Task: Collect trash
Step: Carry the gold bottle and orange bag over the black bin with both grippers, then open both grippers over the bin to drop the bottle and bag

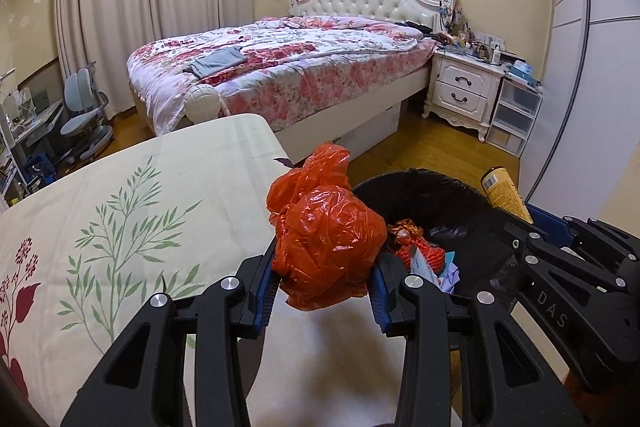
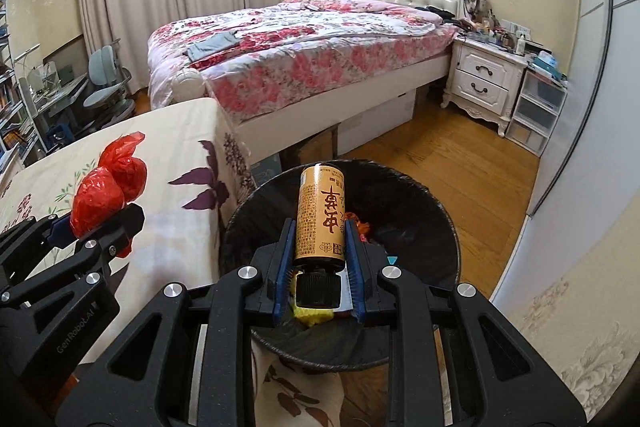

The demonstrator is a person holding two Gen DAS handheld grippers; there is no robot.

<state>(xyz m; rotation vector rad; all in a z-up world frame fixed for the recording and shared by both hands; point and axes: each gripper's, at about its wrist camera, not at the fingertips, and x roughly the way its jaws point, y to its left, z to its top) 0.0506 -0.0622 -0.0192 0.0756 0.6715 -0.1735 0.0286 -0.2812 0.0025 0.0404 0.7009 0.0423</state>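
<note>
Above the black-lined trash bin, right gripper clamped on rigid, slick yellow bottle mid-body; beside bin, left gripper squeezing soft, light red plastic bag.

Crumpled red plastic bag clamped in left gripper, beside black-lined trash bin; yellow bottle held by right gripper.

Red bag: crumpled thin plastic, bunched into a lumpy ball, held up between two blue pads, above the edge of the floral cloth, just beside the bin.
Bottle: gold label with red characters, black screw cap, cap end toward the camera, clamped by its sides, directly over the bin.
Bin: round, black liner, on wood floor; red, yellow and paper scraps inside.
</note>
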